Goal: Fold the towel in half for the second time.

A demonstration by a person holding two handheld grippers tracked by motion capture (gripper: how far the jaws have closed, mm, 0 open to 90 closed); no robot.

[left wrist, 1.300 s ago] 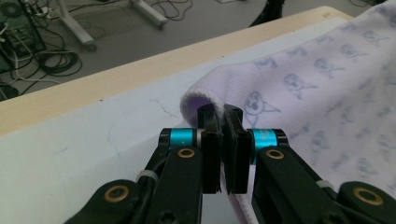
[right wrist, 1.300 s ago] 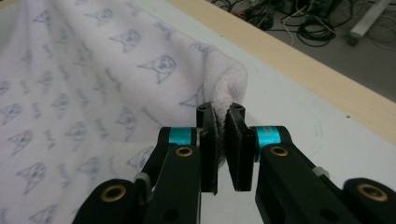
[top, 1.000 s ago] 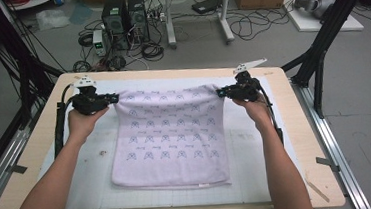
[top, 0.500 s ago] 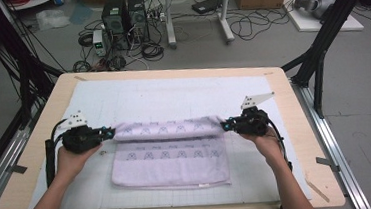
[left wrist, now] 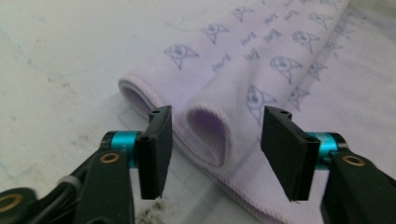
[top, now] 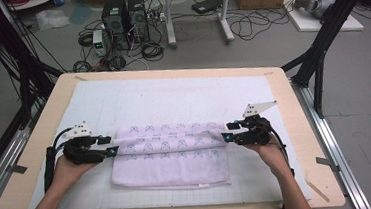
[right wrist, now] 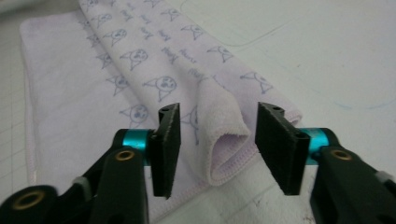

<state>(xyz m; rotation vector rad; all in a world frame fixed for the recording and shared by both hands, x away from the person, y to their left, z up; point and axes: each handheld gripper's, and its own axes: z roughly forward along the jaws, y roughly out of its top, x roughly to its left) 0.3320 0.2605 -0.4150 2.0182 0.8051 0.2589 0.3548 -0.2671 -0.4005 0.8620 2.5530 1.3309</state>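
In the high view a lilac towel (top: 170, 153) with a small printed pattern lies folded at the lower middle of the frame, on a white mat (top: 137, 95) that covers a wooden table (top: 294, 106). Its far edge has been brought over toward the near side, so that a rolled fold runs across the frame along the towel's upper edge, while a flat single layer sticks out below it toward the bottom of the frame. The left gripper (top: 107, 145) sits at the left end of that fold, in the lower left of the frame, held by the left hand (top: 68, 171); the right gripper (top: 227, 132) sits at the right end, held by the right hand (top: 270, 153). Both grippers lie low over the mat and point inward at the towel from opposite sides. In the left gripper view the left gripper (left wrist: 215, 151) has its jaws about half open, having just been opening; the looped end of the towel (left wrist: 261, 70) stands between the pads at the centre of the frame, with a clear gap on each side, so nothing is gripped. In the right gripper view the right gripper (right wrist: 217, 149) shows the same: jaws about half apart, just opened, with the folded corner of the towel (right wrist: 154, 70) rising between the pads and free of both. Beyond the table, at the top of the high view, is a grey floor with cables (top: 247, 27) and two dark computer cases (top: 123, 14)
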